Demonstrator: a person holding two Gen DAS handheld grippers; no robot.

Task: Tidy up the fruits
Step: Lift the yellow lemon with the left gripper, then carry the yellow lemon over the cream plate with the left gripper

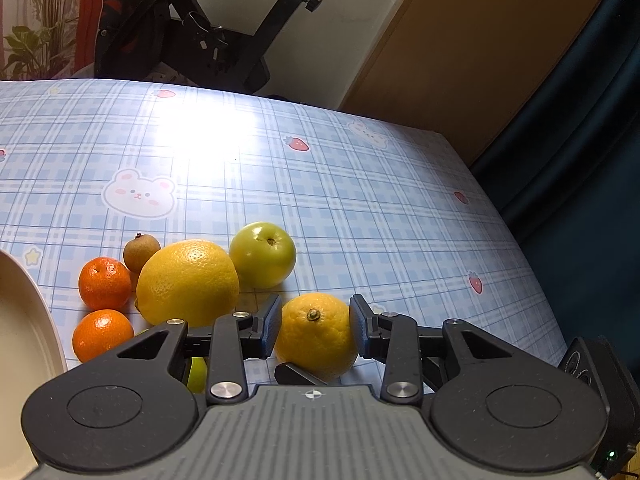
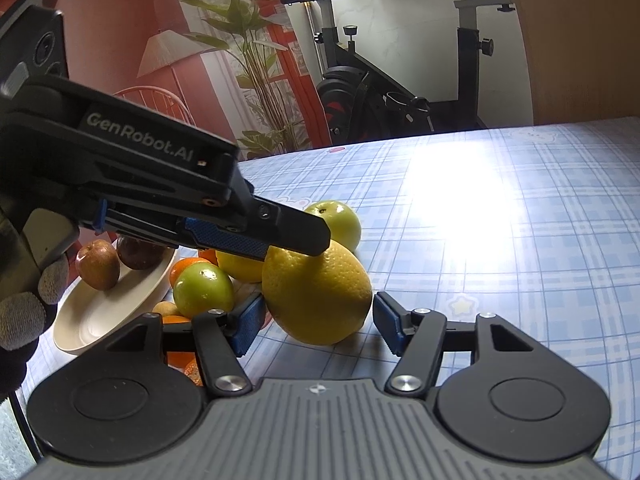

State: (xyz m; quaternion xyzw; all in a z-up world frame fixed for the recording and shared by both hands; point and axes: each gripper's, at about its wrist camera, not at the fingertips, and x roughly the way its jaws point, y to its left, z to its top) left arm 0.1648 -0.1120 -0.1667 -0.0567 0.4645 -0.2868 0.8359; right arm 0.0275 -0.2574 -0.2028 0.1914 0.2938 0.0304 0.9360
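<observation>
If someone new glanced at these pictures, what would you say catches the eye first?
Probably the yellow orange held between the left gripper's pads, low in the middle of the left wrist view. Next, the heap of fruit beside the cream plate on the blue plaid tablecloth, and the white glare on that cloth.

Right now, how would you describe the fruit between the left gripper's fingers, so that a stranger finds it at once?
On the blue checked tablecloth, a cluster of fruit lies beside the cream plate. At its right end, in front of the green apple, sits a small yellow citrus fruit between the left gripper. It is smaller than the big yellow citrus, and its stem button faces the camera.
</observation>
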